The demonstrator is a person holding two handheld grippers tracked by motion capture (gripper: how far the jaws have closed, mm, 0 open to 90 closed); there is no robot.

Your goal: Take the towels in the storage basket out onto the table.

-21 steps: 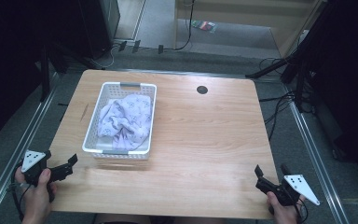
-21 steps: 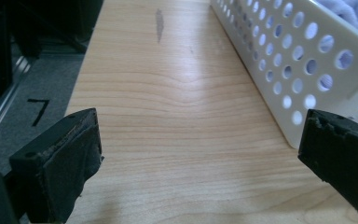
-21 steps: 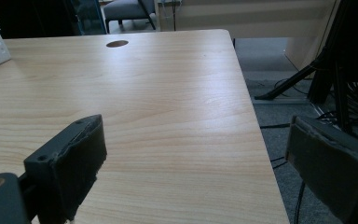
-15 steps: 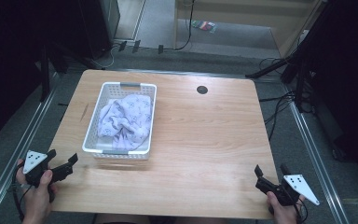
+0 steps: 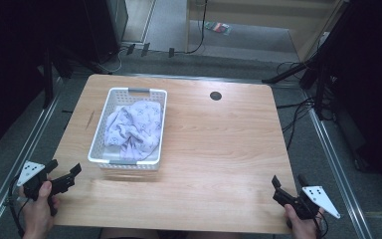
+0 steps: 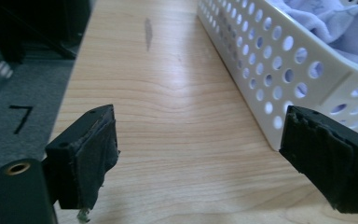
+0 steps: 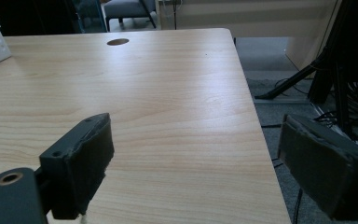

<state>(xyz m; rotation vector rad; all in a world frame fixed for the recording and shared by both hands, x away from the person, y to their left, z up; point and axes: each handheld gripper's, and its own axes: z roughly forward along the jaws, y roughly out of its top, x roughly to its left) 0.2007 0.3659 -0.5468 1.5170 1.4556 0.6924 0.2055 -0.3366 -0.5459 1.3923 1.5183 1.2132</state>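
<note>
Fingers (image 6: 88, 158) of both grippers are held wide open and empty near the basket (image 5: 104, 129); nothing has shifted, so the cloth (image 5: 134, 127) remains ungrasped.

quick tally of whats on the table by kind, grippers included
baskets: 1, white basket
cloths: 1, lilac cloth in it
grippers: 2, left gripper and right gripper, both open
total: 4

Light: even overhead light on the desk (image 5: 219, 149); surroundings dark.
Glare: soft sheen on the wood.
Focus: nearby jaws blurred.
</note>
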